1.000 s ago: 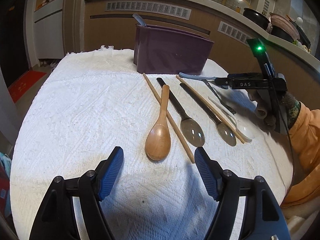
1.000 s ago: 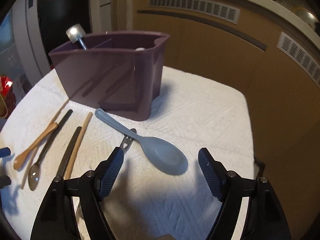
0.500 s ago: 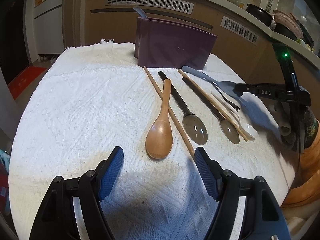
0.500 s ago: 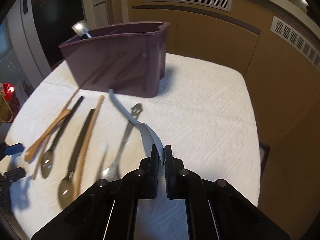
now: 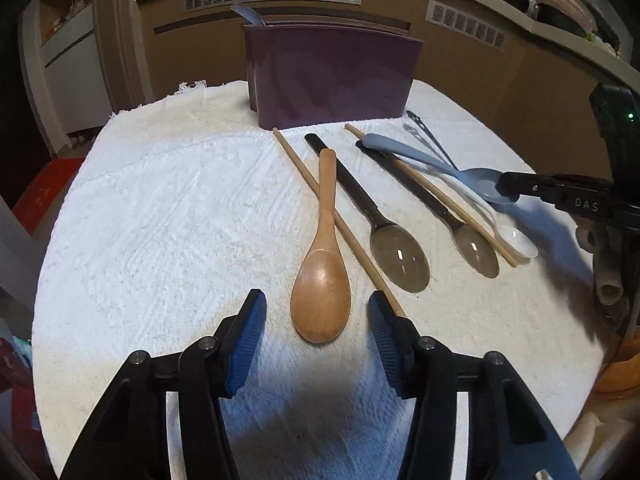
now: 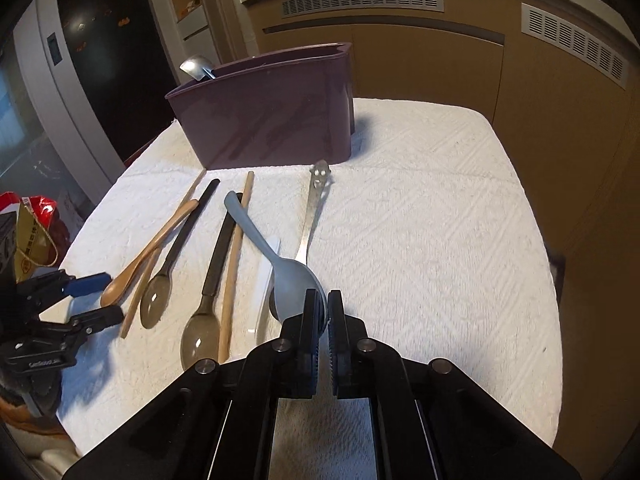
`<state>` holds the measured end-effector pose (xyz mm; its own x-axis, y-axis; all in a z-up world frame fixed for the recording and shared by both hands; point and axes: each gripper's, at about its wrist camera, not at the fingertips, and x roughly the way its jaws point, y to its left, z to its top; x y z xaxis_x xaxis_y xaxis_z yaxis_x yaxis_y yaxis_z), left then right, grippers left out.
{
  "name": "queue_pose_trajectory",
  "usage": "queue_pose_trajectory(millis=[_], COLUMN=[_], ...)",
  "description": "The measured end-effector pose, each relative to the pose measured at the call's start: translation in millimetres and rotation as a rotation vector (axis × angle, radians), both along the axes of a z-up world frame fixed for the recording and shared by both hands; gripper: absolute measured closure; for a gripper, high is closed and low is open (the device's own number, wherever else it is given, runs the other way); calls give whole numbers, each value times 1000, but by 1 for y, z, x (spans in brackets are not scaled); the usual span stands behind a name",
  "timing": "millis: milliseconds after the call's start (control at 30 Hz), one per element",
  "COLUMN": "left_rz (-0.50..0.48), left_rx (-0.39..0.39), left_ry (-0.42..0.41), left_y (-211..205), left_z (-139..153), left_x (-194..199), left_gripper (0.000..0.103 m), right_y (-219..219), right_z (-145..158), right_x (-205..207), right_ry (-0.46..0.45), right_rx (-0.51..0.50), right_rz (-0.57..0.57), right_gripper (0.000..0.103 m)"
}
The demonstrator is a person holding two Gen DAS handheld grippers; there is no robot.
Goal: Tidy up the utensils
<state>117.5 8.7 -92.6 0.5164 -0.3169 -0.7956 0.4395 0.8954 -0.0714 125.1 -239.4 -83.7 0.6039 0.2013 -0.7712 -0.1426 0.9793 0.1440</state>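
- Gripping the blue spoon (image 6: 294, 280) by the rim of its bowl, your right gripper (image 6: 323, 308) has its jaws pressed together on thin plastic; the handle points away, toward the caddy (image 6: 276, 120), and looks partly raised off the cloth (image 6: 440, 240).
- Lift straight up before you swing, I judge, because the handle crosses the black spoon (image 6: 212, 276) and a chopstick (image 6: 236, 248), and a drag would scatter them.
- Watch the edge grip: so little of the bowl sits between the pads that the long handle can pivot and slip. Keep the wrist steady.
- Tip the handle down as you reach the caddy, and choose a free compartment; one metal spoon (image 6: 194, 66) already stands at its far left end.
- Your left gripper (image 5: 316, 316) has just been closing, with the wooden spoon (image 5: 322, 268) lying between its half-spread jaws, not yet touched.
- Centre the pads on the bowl's sides, clear of the chopstick beside the right finger (image 5: 382, 330), before you pinch.
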Motion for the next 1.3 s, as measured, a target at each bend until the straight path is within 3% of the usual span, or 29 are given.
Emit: queue_pose_trajectory(millis=[67,167,300,533,833,967,1100,1133,1300], left_rz=[-4,2,48,62,83,102,131,135,127], left_rx=[42,59,26,-9,-35,-51,-70,-77,-88], left_ry=[-25,-56,-105,-286,-396,-392,-341,-336,-339], left_y=[-6,-8,0,2,-14,-20,-23,-23,-20], left_z=[-1,2,13,53,73,74,67,66,59], left_x=[-3,-7,-8,-11,38,66,88,89,87], left_gripper=[55,76,76,76,77,82,91,92,99], right_y=[0,-1,-3,-2,-4,-4,3,5,17], right_z=[-2,-5,-8,-10,-10,-9,-2,1,1], right_x=[-4,-9,-11,-14,-15,-15,-21,-25,-28], right_ry=[-9,-18,-9,-9,-8,-12,-56,-77,-74], right_rx=[8,19,35,28,31,25,-83,-126,-198], right_rz=[9,15,17,17,13,22,53,67,136], right_gripper=[97,96,94,87,81,77,48,45,45])
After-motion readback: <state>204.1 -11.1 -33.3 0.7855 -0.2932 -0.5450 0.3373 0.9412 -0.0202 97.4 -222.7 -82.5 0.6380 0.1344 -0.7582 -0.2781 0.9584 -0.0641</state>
